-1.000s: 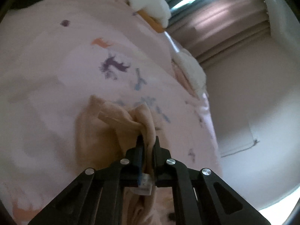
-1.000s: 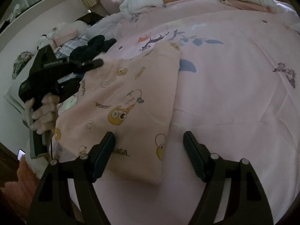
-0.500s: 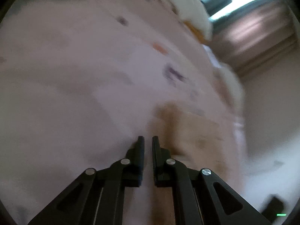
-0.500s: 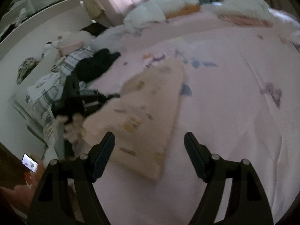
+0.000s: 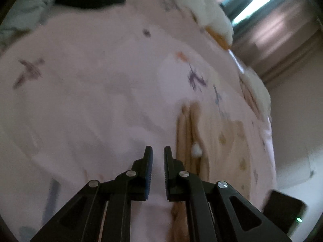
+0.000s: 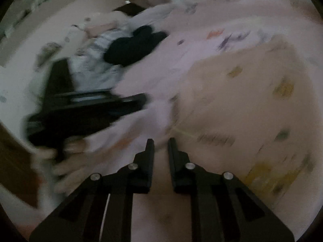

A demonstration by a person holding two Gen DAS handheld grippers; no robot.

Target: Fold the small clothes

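Folded peach cotton garment with small yellow cartoon prints (image 6: pixel 242 109) is laid flat on the pale pink printed bed quilt (image 5: pixel 90 100); in the left wrist view it (image 5: pixel 222 141) lies just right of the fingertips, its stacked fold edges facing the camera. Placement reads as a finished or nearly finished fold, left flat so the layers hold.

Left gripper (image 5: pixel 158 151): jaws brought nearly together, nothing between them, only quilt seen through the narrow gap. It is also seen, blurred, from the right wrist view (image 6: pixel 97 104), held by a hand (image 6: pixel 66 151), clear of the garment.

Right gripper (image 6: pixel 160 144): jaws have just been closing; a narrow gap is left and no cloth is caught in it. Fingertips are placed beside the garment's near left edge, apart from it.

Black bundled clothing (image 6: pixel 133 46) and striped pale fabric (image 6: pixel 97 60) are piled beyond, probably awaiting folding.

Lettering is printed on the garment, smeared by motion and unreadable. No brand can be made out.
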